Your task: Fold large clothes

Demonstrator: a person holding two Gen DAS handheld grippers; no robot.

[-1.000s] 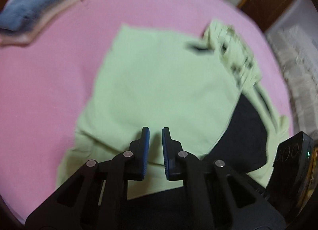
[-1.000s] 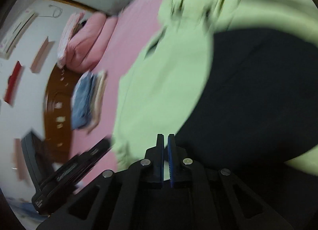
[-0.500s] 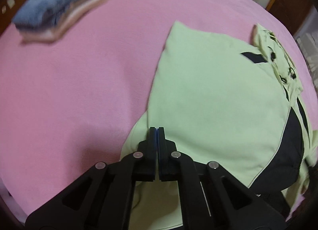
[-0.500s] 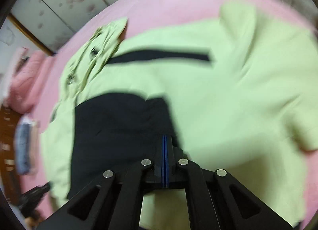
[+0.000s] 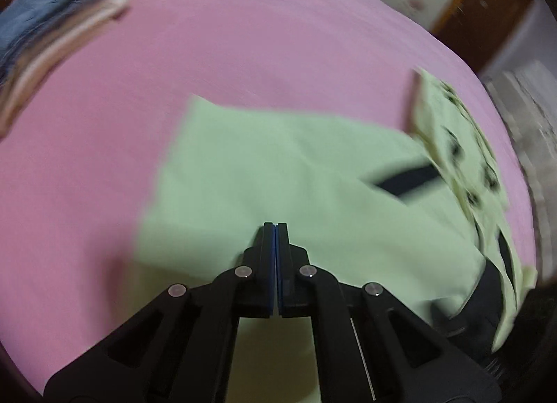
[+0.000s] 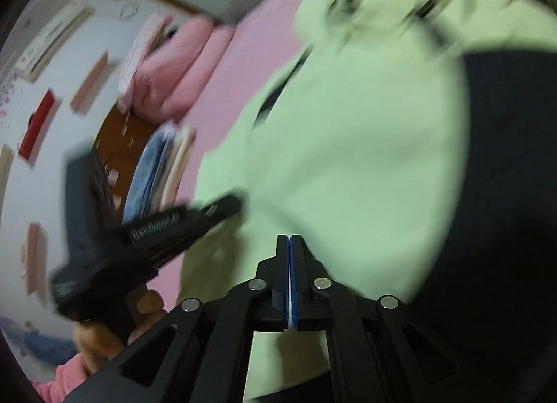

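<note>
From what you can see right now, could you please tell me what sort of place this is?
Most likely a bedroom in a home. A green garment lies on a wide bed with a pink sheet, pink bedding is piled at its far end, and a stack of folded clothes sits nearby.

A folded stack of blue denim and beige clothes [image 5: 52, 30] sits on the pink bedsheet [image 5: 243, 55], off near the edge. Pink pillows [image 6: 181, 65] are piled behind it, with a brown wooden cabinet [image 5: 487, 9] by the wall.

Dim, warm indoor light; heavy motion blur in both views; fisheye bending and dark corners.
</note>
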